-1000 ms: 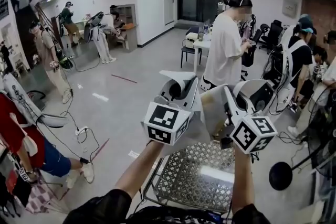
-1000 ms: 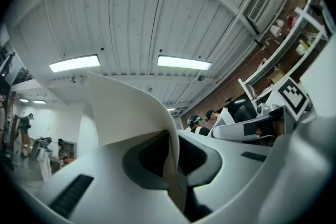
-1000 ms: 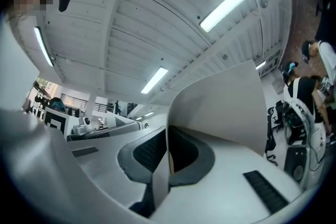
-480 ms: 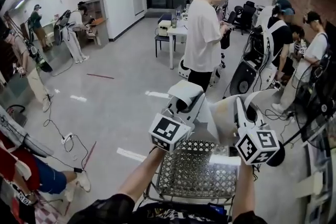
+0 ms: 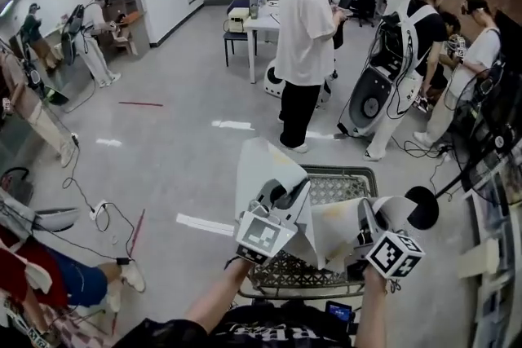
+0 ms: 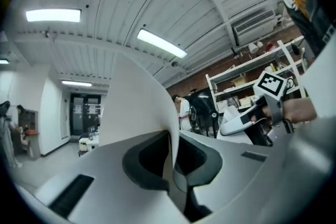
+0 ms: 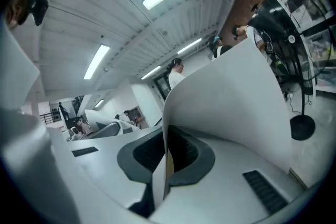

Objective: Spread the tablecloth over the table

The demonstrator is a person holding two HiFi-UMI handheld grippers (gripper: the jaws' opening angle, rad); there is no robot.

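Left tool (image 5: 280,196) and right tool (image 5: 360,229) are each clenched on an edge of the white tablecloth (image 5: 259,163), held bunched between them over the mesh table (image 5: 336,188), whose uncovered top lies ahead of both.

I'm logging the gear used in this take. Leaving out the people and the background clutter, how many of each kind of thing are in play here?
Tablecloth: 1
Table: 1
Grippers: 2, the left gripper and the right gripper, each with its jaws shut on the tablecloth
Total: 4
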